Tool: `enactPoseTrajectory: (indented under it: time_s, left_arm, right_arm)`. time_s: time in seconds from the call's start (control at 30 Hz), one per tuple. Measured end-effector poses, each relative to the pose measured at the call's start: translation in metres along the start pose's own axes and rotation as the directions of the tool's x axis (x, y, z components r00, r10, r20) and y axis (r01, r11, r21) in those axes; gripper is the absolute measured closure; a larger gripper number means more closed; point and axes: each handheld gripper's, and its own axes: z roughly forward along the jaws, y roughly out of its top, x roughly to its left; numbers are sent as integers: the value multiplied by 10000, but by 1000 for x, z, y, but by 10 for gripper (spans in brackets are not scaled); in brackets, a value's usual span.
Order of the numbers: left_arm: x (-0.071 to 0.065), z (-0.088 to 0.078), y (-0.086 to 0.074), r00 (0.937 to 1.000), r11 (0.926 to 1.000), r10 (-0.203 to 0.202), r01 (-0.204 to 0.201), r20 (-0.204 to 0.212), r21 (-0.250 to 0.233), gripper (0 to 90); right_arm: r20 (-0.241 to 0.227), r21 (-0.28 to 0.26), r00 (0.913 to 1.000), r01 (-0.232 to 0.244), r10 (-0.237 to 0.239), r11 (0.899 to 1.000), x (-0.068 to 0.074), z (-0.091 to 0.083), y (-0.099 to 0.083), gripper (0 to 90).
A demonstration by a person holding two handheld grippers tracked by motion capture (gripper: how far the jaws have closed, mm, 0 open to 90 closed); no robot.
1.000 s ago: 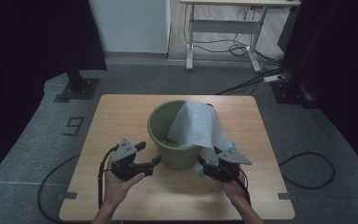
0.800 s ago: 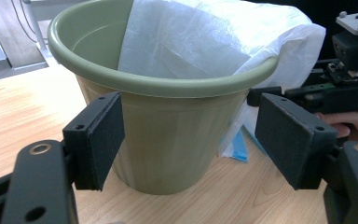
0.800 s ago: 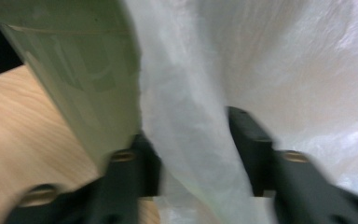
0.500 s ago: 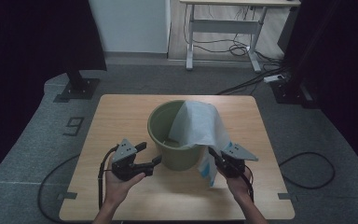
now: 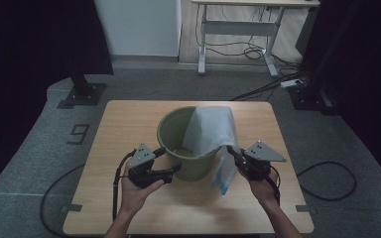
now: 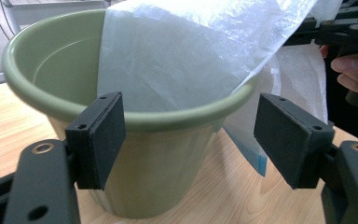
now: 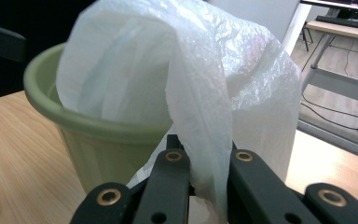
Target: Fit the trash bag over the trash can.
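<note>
Hovering at lower left of the high view, the left gripper has its jaws spread beside the green bucket at centre. White bag drapes over the bucket's right rim; at lower right, the right gripper pinches its edge.

green bucket stands on wooden table
</note>
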Motion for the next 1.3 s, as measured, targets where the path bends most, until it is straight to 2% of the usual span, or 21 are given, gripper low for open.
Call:
enactPoseTrajectory:
  time_s: [0.3,0.37,0.63,0.9,1.07,1.3]
  left_arm:
    - [-1,7,6,9996,9996,-242,240,-160,-137,236]
    - [-4,9,8,9997,9997,-218,217,-92,-124,235]
    - [-13,17,14,9998,9999,-94,95,168,-109,233]
    - [-21,34,19,9989,9997,71,-81,453,210,227]
    - [-24,43,21,9995,9990,129,-141,282,414,237]
    - [-26,48,29,9997,9994,64,-72,241,340,263]
  right_arm:
    - [-86,85,10000,19,-18,10000,3,2,13,879]
    - [-145,296,9999,74,-70,9995,5,6,17,879]
    - [-200,557,9997,134,-123,9984,10,12,26,878]
    - [-284,596,9996,-42,59,9982,10,15,26,876]
    - [-391,569,9992,-88,111,9983,11,15,25,867]
    - [-473,525,9987,-185,209,9985,11,13,22,861]
